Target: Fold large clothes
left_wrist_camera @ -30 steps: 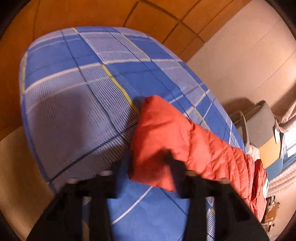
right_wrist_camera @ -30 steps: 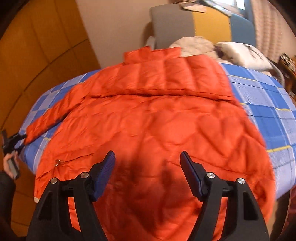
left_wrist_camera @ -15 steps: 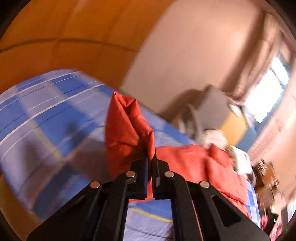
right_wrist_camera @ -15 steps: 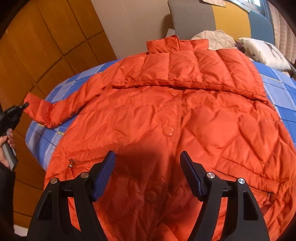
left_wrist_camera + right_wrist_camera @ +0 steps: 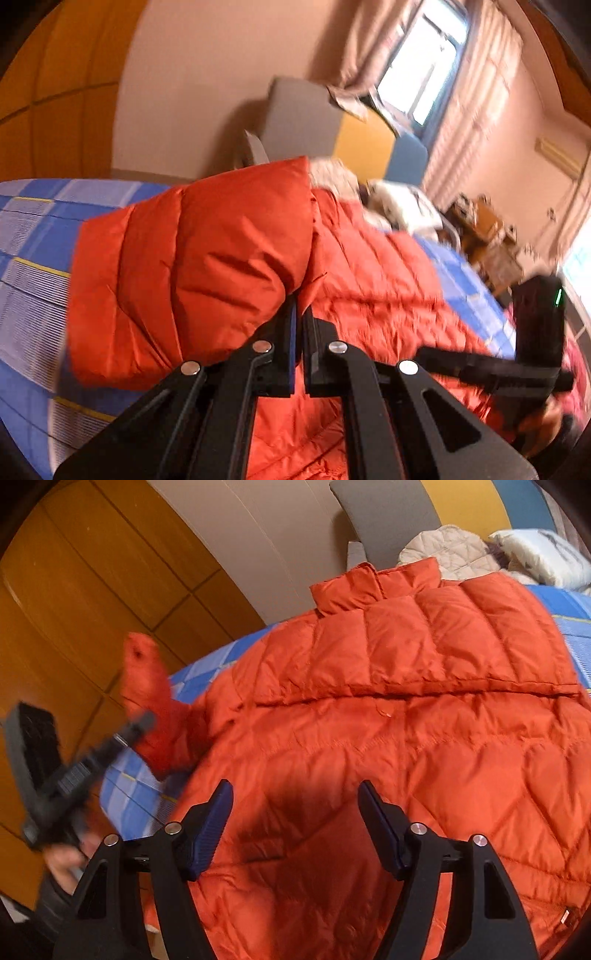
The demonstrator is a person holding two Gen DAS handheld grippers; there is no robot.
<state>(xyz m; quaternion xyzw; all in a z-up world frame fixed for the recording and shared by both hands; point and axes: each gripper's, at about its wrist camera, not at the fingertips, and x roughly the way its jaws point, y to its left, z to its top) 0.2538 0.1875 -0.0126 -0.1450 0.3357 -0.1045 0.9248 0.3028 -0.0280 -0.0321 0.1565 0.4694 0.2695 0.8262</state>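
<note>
The orange puffer jacket (image 5: 388, 738) lies spread on the bed (image 5: 33, 258), front side up, collar toward the far wall, over a blue checked sheet. Its sleeve (image 5: 192, 273) is the part that has changed: one second ago the cuff lay flat on the sheet and the left tongs (image 5: 298, 325) were spread around it; now they are pressed together on the sleeve cloth and the sleeve is lifted from the bed, bent and swung toward the body of the jacket. In the right view the cuff stands up in the air, beside the left tool. I judge from this that the first fold has begun, the sleeve going inward over the chest, but it is not laid down yet.

The right tongs (image 5: 295, 827) hang spread over the lower front of the jacket and pinch nothing; their shadow falls on the cloth.

Of containers I can see none. Beyond the bed there is only a pile of pale bedding (image 5: 450, 550) and a white pillow (image 5: 543, 554), near the collar.
</note>
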